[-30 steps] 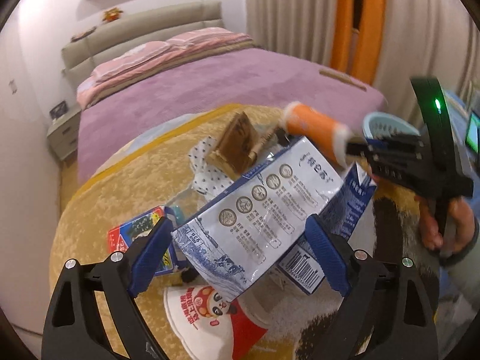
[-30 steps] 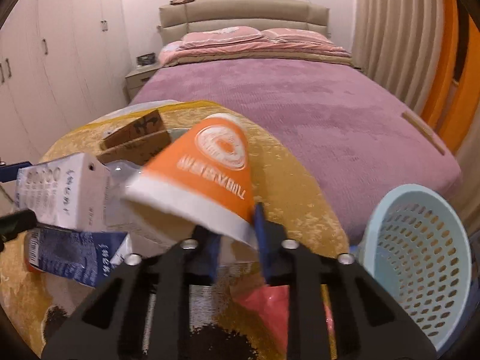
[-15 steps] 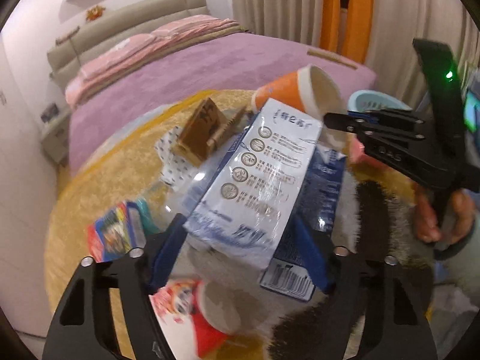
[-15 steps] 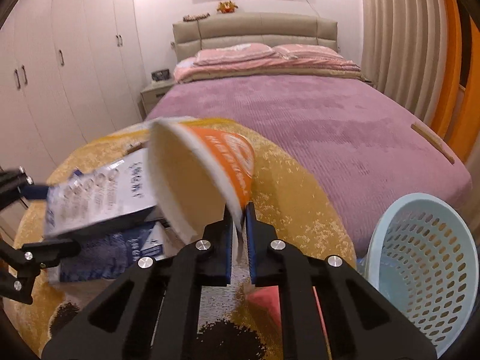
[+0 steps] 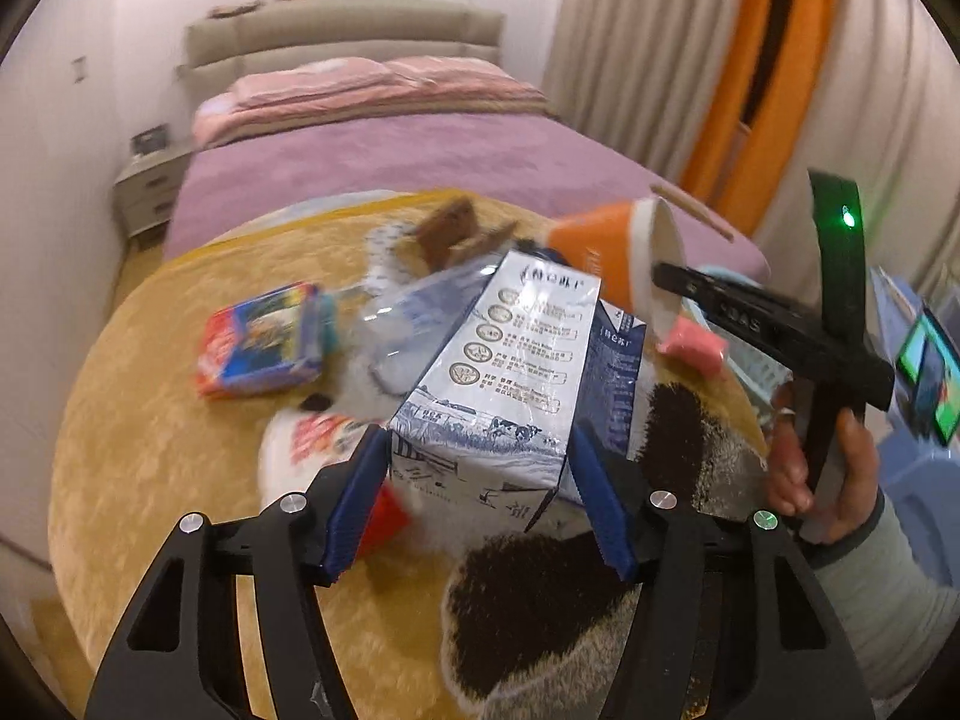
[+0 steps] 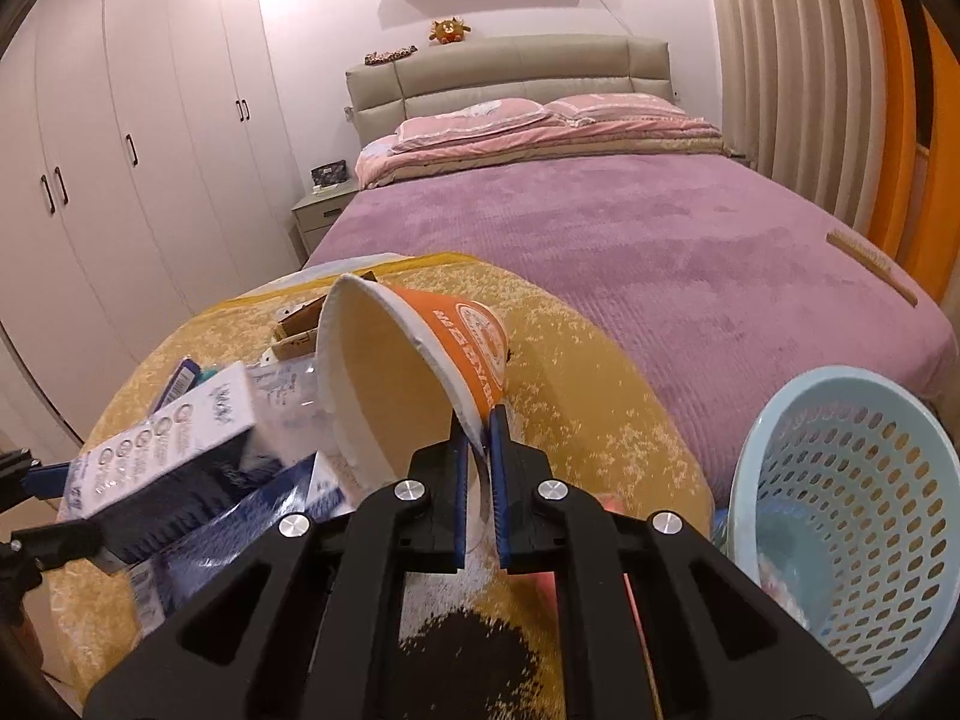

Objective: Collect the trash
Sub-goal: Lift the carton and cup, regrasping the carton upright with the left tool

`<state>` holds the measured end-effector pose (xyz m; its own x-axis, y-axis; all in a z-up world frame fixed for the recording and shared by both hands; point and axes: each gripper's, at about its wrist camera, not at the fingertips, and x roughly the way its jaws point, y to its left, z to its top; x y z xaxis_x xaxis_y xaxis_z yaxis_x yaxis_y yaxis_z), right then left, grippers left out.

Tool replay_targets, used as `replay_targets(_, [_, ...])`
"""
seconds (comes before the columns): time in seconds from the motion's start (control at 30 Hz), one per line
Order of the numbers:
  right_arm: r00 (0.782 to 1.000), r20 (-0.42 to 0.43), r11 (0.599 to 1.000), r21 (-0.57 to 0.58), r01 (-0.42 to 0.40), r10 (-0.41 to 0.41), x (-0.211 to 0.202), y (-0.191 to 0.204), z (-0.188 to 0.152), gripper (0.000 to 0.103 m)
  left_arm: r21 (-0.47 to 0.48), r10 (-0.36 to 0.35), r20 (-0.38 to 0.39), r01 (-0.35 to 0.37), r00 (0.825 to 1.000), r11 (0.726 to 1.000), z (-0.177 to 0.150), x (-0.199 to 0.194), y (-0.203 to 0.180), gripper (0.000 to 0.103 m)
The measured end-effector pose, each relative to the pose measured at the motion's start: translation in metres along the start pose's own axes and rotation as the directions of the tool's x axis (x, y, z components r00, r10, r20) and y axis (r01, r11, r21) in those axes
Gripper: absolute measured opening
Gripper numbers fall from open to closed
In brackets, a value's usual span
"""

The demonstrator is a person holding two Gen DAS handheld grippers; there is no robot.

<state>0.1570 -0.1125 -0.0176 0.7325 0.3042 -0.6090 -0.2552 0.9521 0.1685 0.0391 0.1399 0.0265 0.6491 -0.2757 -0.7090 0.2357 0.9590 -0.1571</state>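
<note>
Cup (image 6: 420,378) orientation has changed: a second ago its mouth faced down, and now we hold it lifted on its side, right gripper (image 6: 477,444) pinched nearly closed on the rim. Left gripper (image 5: 477,480) clamps the milk carton (image 5: 510,372) at mid-width above the rug (image 5: 168,450). We judge both items ready for the basket (image 6: 840,480), near on the right.

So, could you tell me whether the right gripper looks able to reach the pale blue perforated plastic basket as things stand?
Probably yes: the right gripper, shut on the orange paper cup, has the basket open-mouthed just to its right, with nothing between.
</note>
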Motion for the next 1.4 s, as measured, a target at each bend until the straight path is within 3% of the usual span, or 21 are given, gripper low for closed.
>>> replay_targets(0.23, [1.000,-0.003,1.000,-0.009,-0.014,0.014,-0.034,0.010,-0.011,0.005,-0.075,0.030,-0.008,-0.031,1.000,0.997,-0.036,-0.035,0.013,0.059])
replay_targets(0.5, [0.999,-0.039,1.000,-0.026,-0.007,0.006,-0.065,0.009,-0.053,0.005,-0.063,0.009,-0.099,-0.015,0.995,0.998,-0.081,-0.030,-0.001,0.060])
replay_targets(0.77, [0.996,-0.086,1.000,0.005,-0.002,0.003,-0.061,-0.005,-0.069,0.007,-0.081,0.002,-0.098,-0.010,0.995,0.997,-0.074,-0.006,-0.005,0.072])
replay_targets(0.87, [0.995,-0.102,1.000,0.009,-0.015,0.016,-0.052,-0.007,-0.070,0.019,-0.098,-0.003,-0.116,-0.008,0.993,0.995,-0.069,0.007,-0.005,0.073])
replay_targets(1.0, [0.996,-0.085,1.000,0.006,-0.005,0.005,-0.048,-0.006,-0.067,0.048,-0.112,0.013,-0.149,-0.030,0.989,0.993,-0.068,0.020,-0.009,0.073])
replay_targets(1.07, [0.998,-0.070,1.000,-0.003,-0.007,0.007,-0.048,-0.004,-0.063,0.048,-0.113,0.027,-0.150,-0.045,0.988,0.993,-0.066,0.024,-0.012,0.073])
replay_targets(1.17, [0.998,-0.069,1.000,-0.018,0.014,-0.015,-0.042,-0.001,-0.055,0.047,-0.089,0.069,-0.157,-0.084,0.985,0.993,-0.065,0.030,-0.017,0.062])
replay_targets(1.2, [0.998,-0.068,0.999,-0.028,0.017,-0.019,-0.040,0.001,-0.053,0.044,-0.088,0.072,-0.162,-0.088,0.984,0.992,-0.065,0.032,-0.017,0.058])
replay_targets(1.23, [0.997,-0.068,0.999,-0.037,0.019,-0.022,-0.039,0.003,-0.052,0.031,-0.091,0.075,-0.160,-0.090,0.984,0.992,-0.065,0.032,-0.017,0.058])
replay_targets(1.33, [0.996,-0.077,0.998,-0.060,0.037,-0.042,-0.034,0.008,-0.049,0.008,-0.090,0.109,-0.131,-0.121,0.985,0.989,-0.064,0.026,-0.018,0.057])
replay_targets(1.4, [0.998,-0.065,0.999,-0.050,0.005,-0.008,-0.036,0.008,-0.046,0.002,-0.088,0.103,-0.095,-0.112,0.990,0.990,-0.064,0.015,-0.020,0.057])
